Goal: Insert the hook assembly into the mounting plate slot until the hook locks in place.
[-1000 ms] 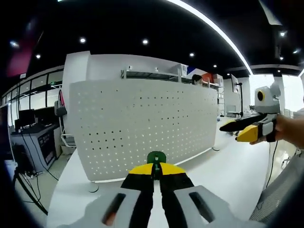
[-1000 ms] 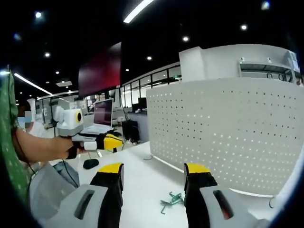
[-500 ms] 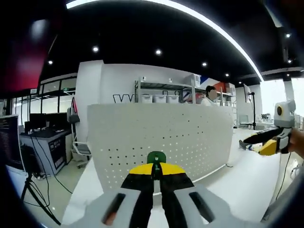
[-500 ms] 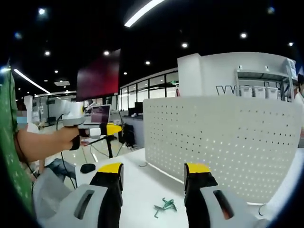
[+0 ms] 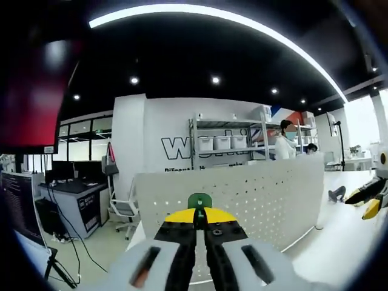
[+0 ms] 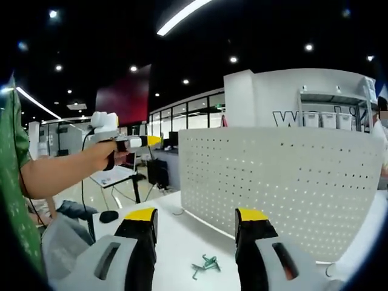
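Observation:
In the left gripper view my left gripper (image 5: 199, 213) is shut on a small green hook (image 5: 199, 200) that sticks up above the yellow tips. Beyond it stands the white perforated mounting plate (image 5: 254, 197), upright on the white table. My right gripper (image 5: 370, 197) comes in at the far right edge. In the right gripper view my right gripper (image 6: 197, 222) is open with nothing between its jaws. Loose green hooks (image 6: 205, 265) lie on the table (image 6: 176, 242) below it. The mounting plate (image 6: 285, 182) is ahead on the right. A hand holds the left gripper (image 6: 134, 142) raised at the left.
A desk with monitors (image 5: 66, 194) and an office chair (image 5: 124, 207) stand to the left of the plate. Shelves with boxes (image 5: 227, 142) and a person (image 5: 285, 138) are behind it. A dark mouse (image 6: 109, 216) lies near the person's arm (image 6: 54, 173).
The left gripper has risen and tilted up, so the plate sits lower in its view. In the right gripper view the left gripper is higher. The right gripper stays open.

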The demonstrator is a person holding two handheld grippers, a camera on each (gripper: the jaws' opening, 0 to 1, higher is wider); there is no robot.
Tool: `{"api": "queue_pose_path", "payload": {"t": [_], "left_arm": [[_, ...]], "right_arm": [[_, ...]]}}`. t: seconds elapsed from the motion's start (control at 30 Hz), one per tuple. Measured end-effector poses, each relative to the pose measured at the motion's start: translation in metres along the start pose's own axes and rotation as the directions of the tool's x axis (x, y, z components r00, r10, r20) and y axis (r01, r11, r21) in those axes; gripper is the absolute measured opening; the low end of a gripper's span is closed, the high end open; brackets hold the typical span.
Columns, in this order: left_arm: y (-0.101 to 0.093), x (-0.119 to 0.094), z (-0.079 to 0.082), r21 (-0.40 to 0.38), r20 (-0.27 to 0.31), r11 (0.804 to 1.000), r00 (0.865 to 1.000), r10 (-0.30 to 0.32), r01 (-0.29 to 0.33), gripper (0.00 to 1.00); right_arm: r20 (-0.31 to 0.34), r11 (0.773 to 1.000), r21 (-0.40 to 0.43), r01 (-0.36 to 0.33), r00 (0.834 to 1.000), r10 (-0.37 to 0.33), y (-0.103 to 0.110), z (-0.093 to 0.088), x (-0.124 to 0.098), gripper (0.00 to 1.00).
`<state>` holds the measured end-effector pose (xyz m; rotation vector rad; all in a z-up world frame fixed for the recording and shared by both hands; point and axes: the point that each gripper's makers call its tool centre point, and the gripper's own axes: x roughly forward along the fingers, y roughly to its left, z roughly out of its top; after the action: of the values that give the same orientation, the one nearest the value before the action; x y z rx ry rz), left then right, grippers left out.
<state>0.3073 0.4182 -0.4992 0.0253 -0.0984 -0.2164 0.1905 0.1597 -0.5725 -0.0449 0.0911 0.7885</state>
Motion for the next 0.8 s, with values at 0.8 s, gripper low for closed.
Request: {"api": "queue_pose_path", "payload": {"t": [0.8], "left_arm": [[0.034,0.064,-0.004,-0.002,0.018,0.997,0.997,0.079,-0.079,0.04]], "right_arm": [[-0.006,0.999,-0.011,0.038,0.999,-0.038,-0.015,0.006,-0.005,0.52]]}}
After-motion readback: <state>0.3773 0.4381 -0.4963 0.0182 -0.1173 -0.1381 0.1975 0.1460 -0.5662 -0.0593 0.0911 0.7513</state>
